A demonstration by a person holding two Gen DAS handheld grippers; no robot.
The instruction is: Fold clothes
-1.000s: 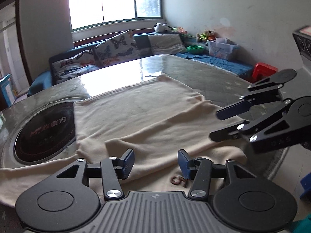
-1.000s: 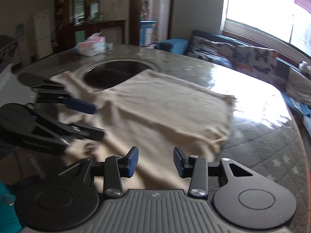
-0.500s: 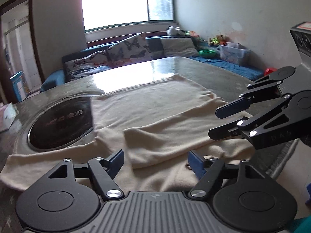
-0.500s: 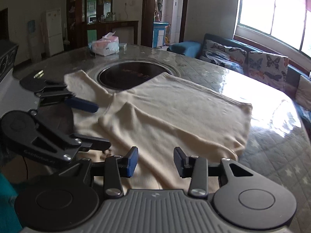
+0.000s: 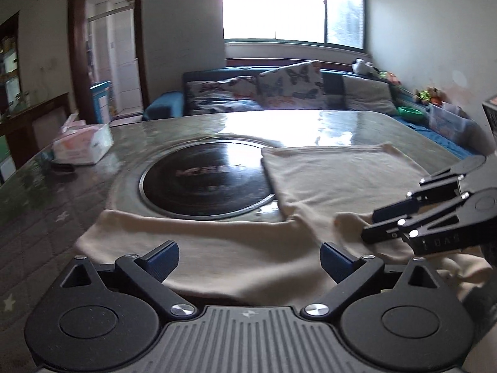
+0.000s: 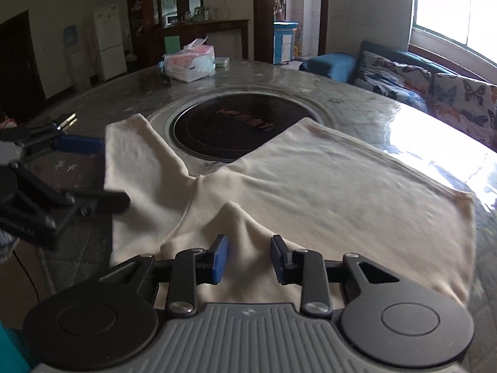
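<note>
Lying spread on the round table point(image 5: 62, 205), the cream T-shirt point(image 6: 326, 192) has one sleeve point(image 6: 136, 155) stretched beside the dark inset cooktop point(image 6: 230, 130). The left gripper point(image 5: 248, 258) hovers over that sleeve with fingers wide and empty. The right gripper point(image 6: 248, 259) has narrower, unclosed jaws straddling a raised fold. A tissue pack point(image 6: 189, 65) sits farther back.
</note>
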